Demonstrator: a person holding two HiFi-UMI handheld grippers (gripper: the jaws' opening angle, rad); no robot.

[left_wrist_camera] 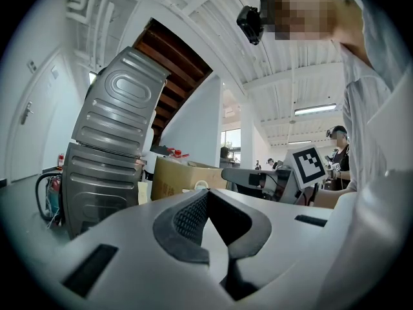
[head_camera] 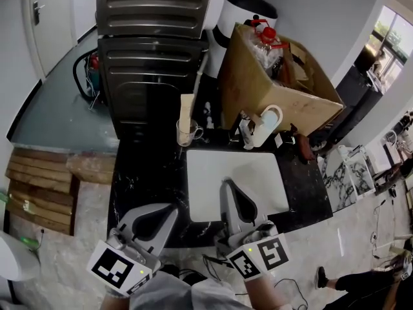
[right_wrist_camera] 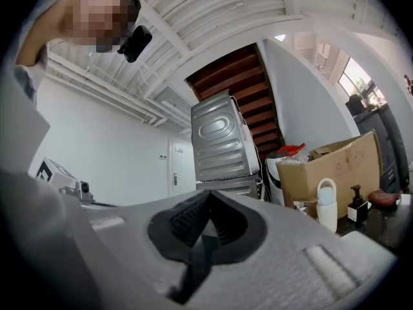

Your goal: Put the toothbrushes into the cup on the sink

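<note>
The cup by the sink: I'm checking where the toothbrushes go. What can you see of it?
The cup is clear glass, with a handle on its right side. It stands upright on the black counter, just beyond the far left corner of the white sink. A pale tan strip rises at it; whether that stands inside or behind is unclear.

Toward twelve o'clock, two grey ribbed machines (head_camera: 151, 50) stacked one on the other, and at one o'clock a big open cardboard box (head_camera: 277, 86) holding red-capped bottles (head_camera: 266, 36). Just before the box, on the dark marble worktop (head_camera: 139, 179), a white loop-handled bottle (head_camera: 266, 124), upright. At nine o'clock, wooden planks (head_camera: 39, 179); at three o'clock, marble slabs (head_camera: 342, 173).
</note>
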